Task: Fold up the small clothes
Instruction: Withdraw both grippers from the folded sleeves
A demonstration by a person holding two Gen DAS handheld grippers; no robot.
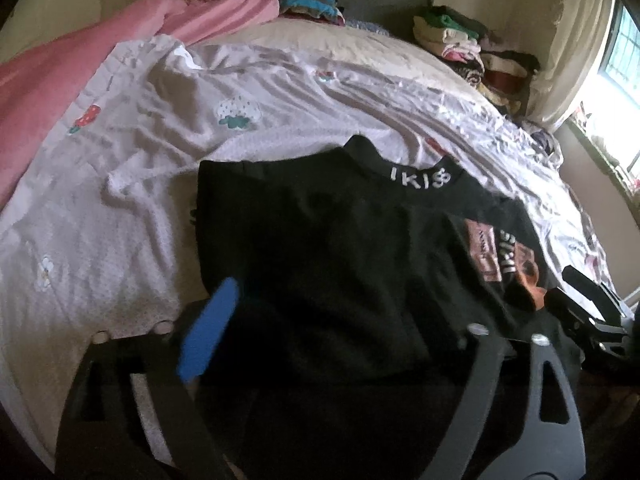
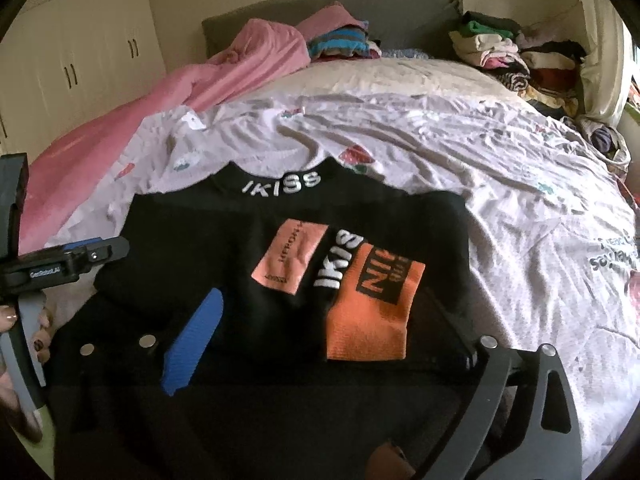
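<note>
A black top (image 1: pixel 320 248) with a white "IKISS" collar and pink and orange patches lies on the bed sheet, folded in at the sides; it also shows in the right wrist view (image 2: pixel 224 240). My left gripper (image 1: pixel 340 332) is open, its blue pad (image 1: pixel 208 332) at the garment's near left edge. My right gripper (image 2: pixel 328 344) is open over the near hem, its blue pad (image 2: pixel 192 344) on the black cloth by the orange patch (image 2: pixel 372 312). The left gripper's body (image 2: pixel 60 264) shows at the left of the right wrist view.
A white sheet (image 2: pixel 480 184) with strawberry prints covers the bed. A pink blanket (image 2: pixel 160 104) lies at the left. Stacks of folded clothes (image 2: pixel 512 56) sit at the back right by the headboard, and a smaller pile (image 2: pixel 340 42) at the back centre.
</note>
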